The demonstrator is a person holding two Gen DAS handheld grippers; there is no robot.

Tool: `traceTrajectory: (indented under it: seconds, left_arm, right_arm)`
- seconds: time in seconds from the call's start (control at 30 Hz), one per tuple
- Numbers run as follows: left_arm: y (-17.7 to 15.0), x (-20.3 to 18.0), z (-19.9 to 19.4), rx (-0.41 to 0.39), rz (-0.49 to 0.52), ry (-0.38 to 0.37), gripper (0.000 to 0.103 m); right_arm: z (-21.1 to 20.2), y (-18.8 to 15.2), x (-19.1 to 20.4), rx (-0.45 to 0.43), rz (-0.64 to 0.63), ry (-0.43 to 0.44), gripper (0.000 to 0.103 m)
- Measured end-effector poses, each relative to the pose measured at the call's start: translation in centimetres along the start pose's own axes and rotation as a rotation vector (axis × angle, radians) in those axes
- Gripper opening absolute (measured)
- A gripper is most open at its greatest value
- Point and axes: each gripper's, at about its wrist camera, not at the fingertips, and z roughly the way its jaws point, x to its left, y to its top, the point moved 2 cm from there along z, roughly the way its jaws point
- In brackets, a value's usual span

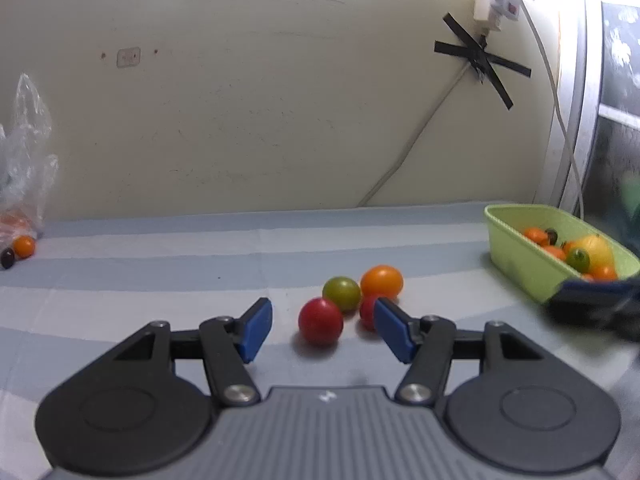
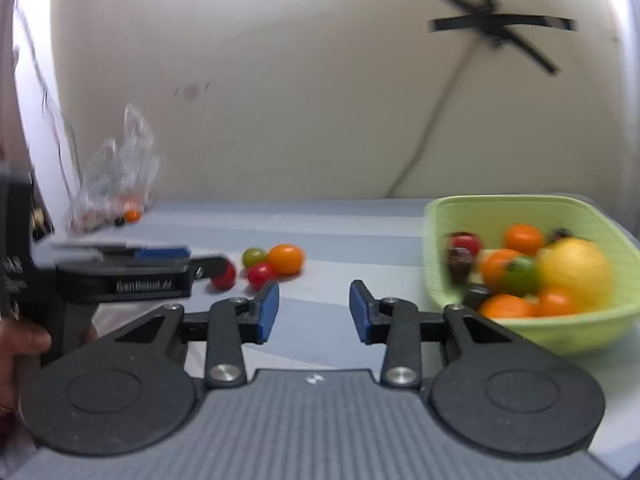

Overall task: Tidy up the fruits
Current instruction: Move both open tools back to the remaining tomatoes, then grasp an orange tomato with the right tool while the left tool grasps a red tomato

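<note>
- Left tool [image 1: 323,330]: spread wide, nothing gripped. Low over the table [image 1: 160,280], blue pads either side of a cluster of four cherry tomatoes.
- Cluster: red tomato [image 1: 321,321] nearest, sitting in the gap between the pads, not touched by either. Green tomato [image 1: 341,293] just behind it, orange tomato [image 1: 381,281] to the right of the green one, second red tomato [image 1: 367,312] partly hidden by the right-hand pad.
- Right tool [image 2: 314,311]: also released, gap empty, bare striped cloth between the pads. It sits just left of the green basket [image 2: 440,216], well clear of the cluster.
- Basket holds the sorted fruit: lemon [image 2: 574,276], several orange tomatoes, a red, a green and a few dark ones. Right view is motion-blurred, so no exact count.
- From the right wrist view, the left tool shows side-on at the left edge with a hand [image 2: 16,344] on its grip.
- Far left against the wall: clear plastic bag [image 1: 28,152] with fruit inside; one orange tomato and one dark tomato loose on the table just beside it.
- Wall behind: cable held by crossed black tape [image 1: 480,58].
</note>
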Motion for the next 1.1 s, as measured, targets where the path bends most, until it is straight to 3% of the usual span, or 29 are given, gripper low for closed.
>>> traceTrajectory:
  seconds: [0.07, 0.2, 0.5, 0.53, 0.57, 0.63, 0.67, 0.7, 0.8, 0.97, 1.03, 1.1]
  left_arm:
    - [0.2, 0.6, 0.3, -0.001, -0.015, -0.005, 0.053]
    - [0.1, 1.9, 0.9, 0.025, -0.088, -0.069, 0.05]
    - [0.1, 1.2, 2.7, 0.117, -0.069, -0.088, 0.05]
    - [0.1, 1.3, 2.8, 0.123, -0.075, -0.091, 0.046]
    - [0.0, 1.4, 2.9, 0.13, -0.084, -0.094, 0.036]
    - [0.0, 1.7, 3.1, 0.135, -0.103, -0.089, 0.029]
    - [0.0, 1.8, 3.1, 0.134, -0.108, -0.094, 0.028]
    - [-0.1, 1.8, 3.1, 0.133, -0.112, -0.097, 0.028]
    - [-0.1, 1.9, 2.8, 0.118, -0.117, -0.113, 0.028]
    - [-0.4, 1.9, 0.7, 0.0, -0.081, -0.178, 0.028]
    - [-0.6, 1.2, -0.2, -0.023, -0.04, -0.236, 0.028]
    - [-0.9, 0.5, -1.0, -0.003, -0.049, -0.344, 0.028]
  right_arm:
    - [2.2, 0.5, 0.5, 0.027, -0.033, -0.006, 0.038]
    - [5.4, 2.1, -0.4, 0.054, 0.041, 0.026, 0.038]
    - [10.0, 3.1, -1.7, 0.128, 0.166, 0.095, 0.039]
    - [10.2, 2.9, -1.7, 0.14, 0.179, 0.109, 0.043]
    - [10.4, 2.7, -1.9, 0.148, 0.195, 0.121, 0.045]
    - [10.3, 2.7, -2.0, 0.157, 0.208, 0.136, 0.046]
    - [10.4, 2.6, -2.0, 0.179, 0.222, 0.159, 0.037]
    - [10.5, 2.4, -2.2, 0.205, 0.244, 0.18, 0.037]
    - [9.5, 2.4, -2.1, 0.19, 0.267, 0.188, 0.036]
    - [3.3, 2.7, -1.3, 0.015, 0.203, 0.098, 0.036]
    - [-0.3, 2.0, -1.0, -0.037, 0.159, 0.057, 0.036]
    - [-4.0, 0.2, -1.0, -0.053, 0.119, 0.011, 0.036]
